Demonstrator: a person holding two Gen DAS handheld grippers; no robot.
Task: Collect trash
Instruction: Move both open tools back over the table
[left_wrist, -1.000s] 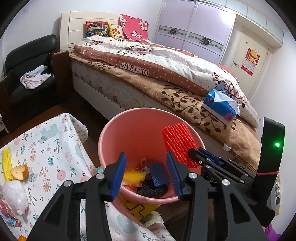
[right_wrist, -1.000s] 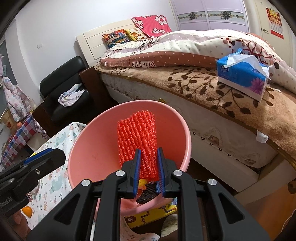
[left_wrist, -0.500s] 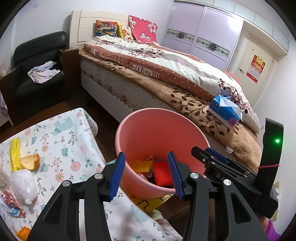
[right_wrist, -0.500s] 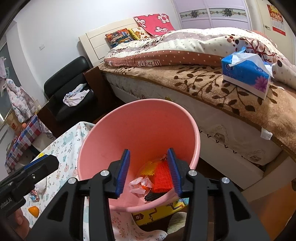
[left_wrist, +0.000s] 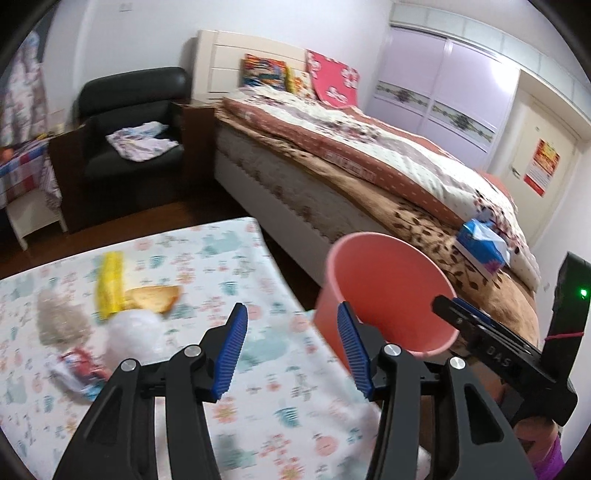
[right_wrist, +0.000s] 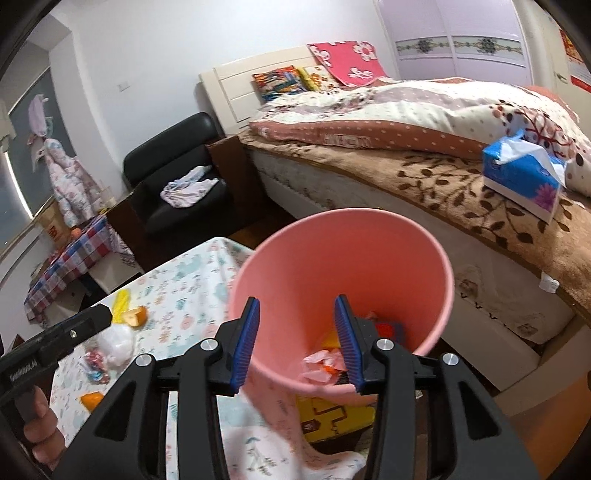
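A pink bucket (right_wrist: 343, 258) stands beside the table, also in the left wrist view (left_wrist: 388, 280). It holds crumpled trash (right_wrist: 325, 363) and the red foam net (right_wrist: 388, 328). My right gripper (right_wrist: 297, 341) is open and empty over the bucket's near rim. My left gripper (left_wrist: 291, 350) is open and empty above the floral tablecloth (left_wrist: 221, 266). On the cloth lie a yellow wrapper (left_wrist: 109, 278), an orange peel piece (left_wrist: 155, 297), a white plastic bag (left_wrist: 133, 332) and a red-blue wrapper (left_wrist: 79, 369).
A bed (left_wrist: 369, 177) with a blue tissue box (right_wrist: 521, 181) runs behind the bucket. A black armchair (left_wrist: 129, 122) with clothes stands at the back left. A yellow box (right_wrist: 328, 417) lies under the bucket. Another orange peel (right_wrist: 92, 398) lies on the cloth.
My right gripper opened and dropped the red foam net into the bucket, then opened wider. My left gripper swung left from the bucket toward the trash on the tablecloth.
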